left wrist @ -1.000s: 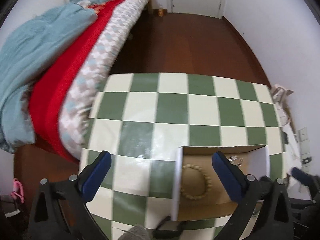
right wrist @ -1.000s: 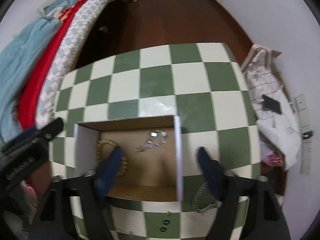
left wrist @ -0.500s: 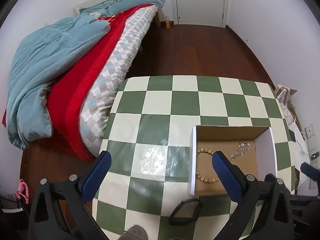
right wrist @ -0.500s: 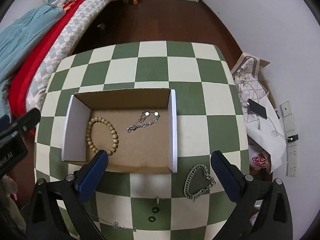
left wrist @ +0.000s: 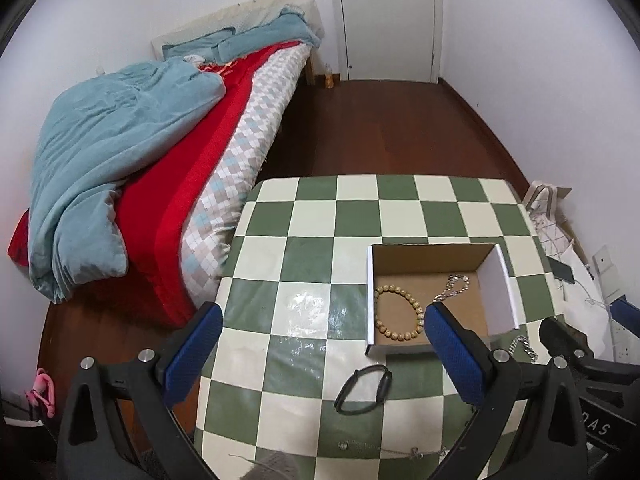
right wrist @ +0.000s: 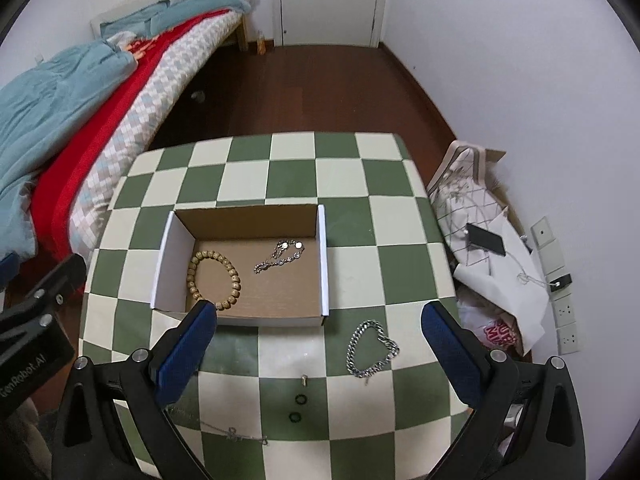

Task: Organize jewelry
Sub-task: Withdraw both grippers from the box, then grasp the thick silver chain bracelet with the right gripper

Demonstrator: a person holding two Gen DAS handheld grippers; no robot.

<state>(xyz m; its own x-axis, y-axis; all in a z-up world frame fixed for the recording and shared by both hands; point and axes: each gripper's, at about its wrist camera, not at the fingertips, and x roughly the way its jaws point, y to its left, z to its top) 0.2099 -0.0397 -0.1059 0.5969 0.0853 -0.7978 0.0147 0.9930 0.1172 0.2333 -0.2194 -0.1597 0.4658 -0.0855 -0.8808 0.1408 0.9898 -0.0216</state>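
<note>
An open cardboard box [right wrist: 172, 264] [left wrist: 496, 284] sits on the green-and-cream checkered table [right wrist: 360, 216] [left wrist: 304, 256]. Inside lie a wooden bead bracelet [right wrist: 236, 280] [left wrist: 416, 308] and a thin silver chain [right wrist: 280, 258] [left wrist: 454, 286]. In front of the box lie a chunky silver chain bracelet [right wrist: 372, 350] [left wrist: 522, 346], a black band [left wrist: 364, 388], two small black rings [right wrist: 298, 408], a small stud [right wrist: 304, 380] and a thin necklace [right wrist: 236, 436] [left wrist: 412, 452]. My left gripper [left wrist: 324, 356] and right gripper [right wrist: 320, 350] are open, empty, raised above the table's near side.
A bed [left wrist: 168, 152] [right wrist: 100, 80] with blue and red covers stands left of the table. A bag, papers and a phone [right wrist: 486, 240] lie on the floor at the right by the wall sockets. A door [right wrist: 328, 0] is at the far end.
Both grippers have risen and pulled back from the box, so the whole table and room now show. Both stay open and empty. The jewelry has not moved.
</note>
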